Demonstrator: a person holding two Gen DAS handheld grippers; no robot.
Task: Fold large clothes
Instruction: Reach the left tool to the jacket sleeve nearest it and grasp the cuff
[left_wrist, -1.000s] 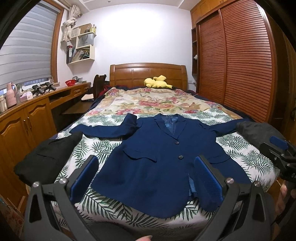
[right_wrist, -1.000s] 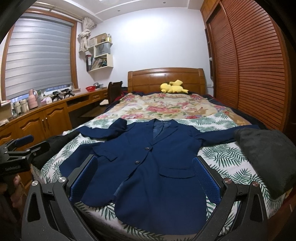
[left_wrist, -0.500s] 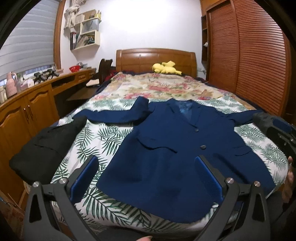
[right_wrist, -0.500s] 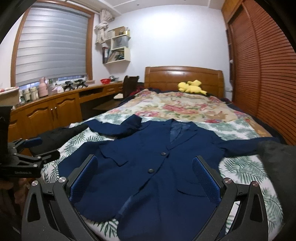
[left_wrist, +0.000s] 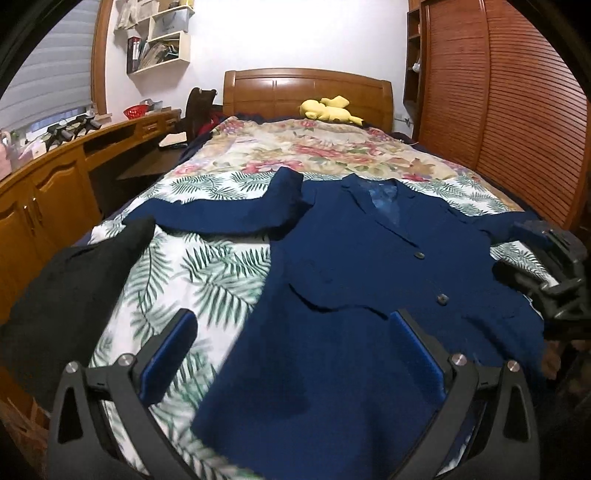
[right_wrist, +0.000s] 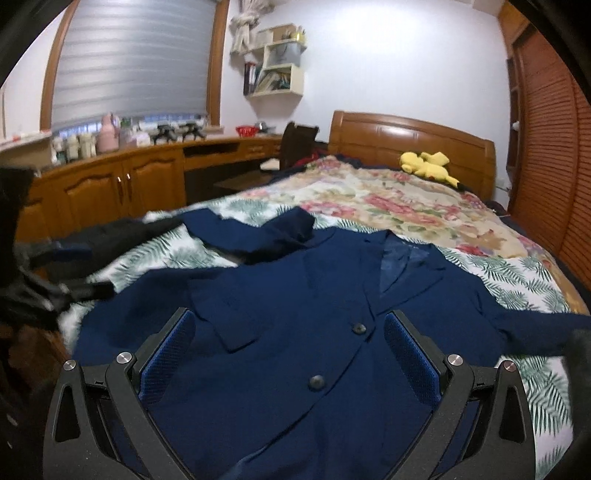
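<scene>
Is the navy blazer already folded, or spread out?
Spread out: the navy blazer lies flat, front up, buttoned, both sleeves stretched sideways.

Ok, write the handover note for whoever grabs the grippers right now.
Left gripper: open, empty, over the jacket's hem side nearest the black garment.
Right gripper: open, empty, above the jacket's buttons.
Jacket: flat on the bed, front up, buttoned, both sleeves spread out to the sides.
Done: jacket laid out; no fold made.
Left: grasp it and do all the folding, likely sleeves in first.
</scene>
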